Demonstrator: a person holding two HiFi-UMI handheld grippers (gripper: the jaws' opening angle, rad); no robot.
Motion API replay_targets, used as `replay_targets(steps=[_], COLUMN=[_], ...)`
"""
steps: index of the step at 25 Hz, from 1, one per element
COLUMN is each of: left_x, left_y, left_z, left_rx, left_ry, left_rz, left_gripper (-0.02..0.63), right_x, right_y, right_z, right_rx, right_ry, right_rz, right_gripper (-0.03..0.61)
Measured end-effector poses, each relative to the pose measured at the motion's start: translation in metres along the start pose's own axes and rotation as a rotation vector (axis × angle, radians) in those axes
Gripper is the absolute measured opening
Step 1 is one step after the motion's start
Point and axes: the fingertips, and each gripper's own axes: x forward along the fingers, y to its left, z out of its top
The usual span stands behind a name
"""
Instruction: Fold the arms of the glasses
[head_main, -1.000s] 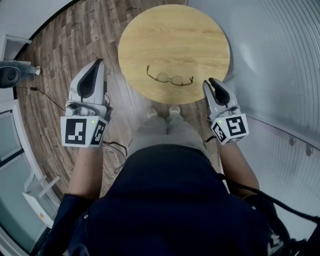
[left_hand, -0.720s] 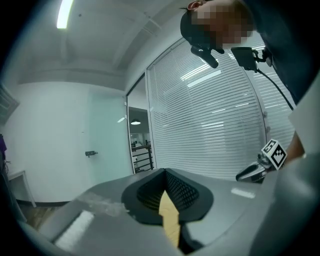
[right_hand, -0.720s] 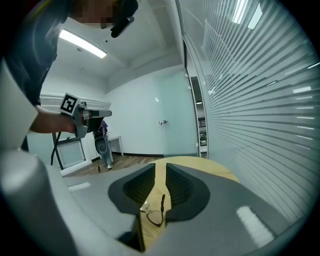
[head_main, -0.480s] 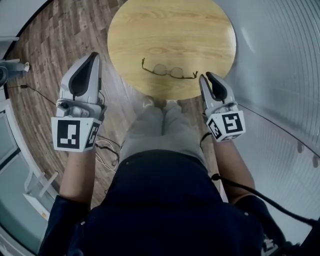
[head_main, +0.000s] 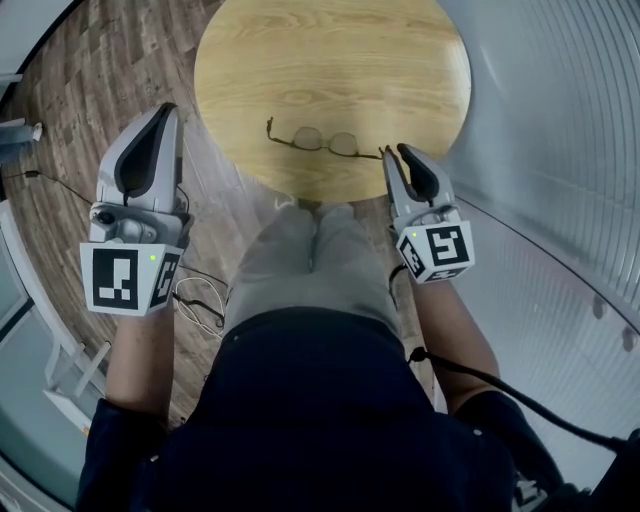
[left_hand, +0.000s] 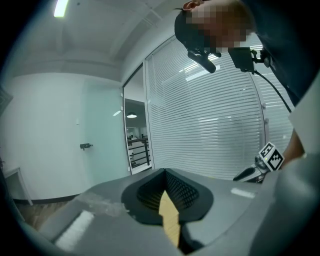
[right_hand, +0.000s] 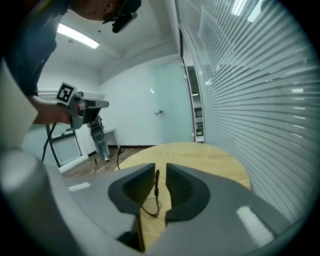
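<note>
The table (head_main: 330, 60) is pale honey-yellow wood with faint darker grain, the glasses (head_main: 322, 141) have a thin dark frame, and the floor (head_main: 90, 70) is grey-brown planks with streaky grain. The left gripper (head_main: 164, 109) and right gripper (head_main: 396, 152) have light grey shells with black inlays and black ribbed pads (right_hand: 137, 185), and each carries a white cube (head_main: 122, 278) printed with black square markers, the left one showing a small green light. The person wears a dark navy top (head_main: 320, 420) and pale grey trousers (head_main: 300, 270), and the blinds (right_hand: 250, 100) are white horizontal slats.
</note>
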Motion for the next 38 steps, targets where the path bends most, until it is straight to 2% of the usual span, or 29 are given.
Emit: replay_targets(steps=[15, 20, 38], left_x=[0.019, 0.018, 0.002], left_y=[0.005, 0.008, 0.025], left_z=[-0.015, -0.013, -0.022], left_rx=[-0.02, -0.018, -0.043], left_ry=[0.029, 0.024, 0.033], left_rz=[-0.016, -0.015, 0.017], left_gripper=[0.003, 0.003, 0.003], right_x=[0.014, 0.014, 0.027], right_y=[0.0, 0.002, 0.016], right_z=[-0.011, -0.009, -0.002], right_rx=[0.013, 0.006, -0.037], right_ry=[0.041, 0.036, 0.051], right_rz=[0.002, -0.006, 0.01], right_gripper=[0.074, 0.026, 0.023])
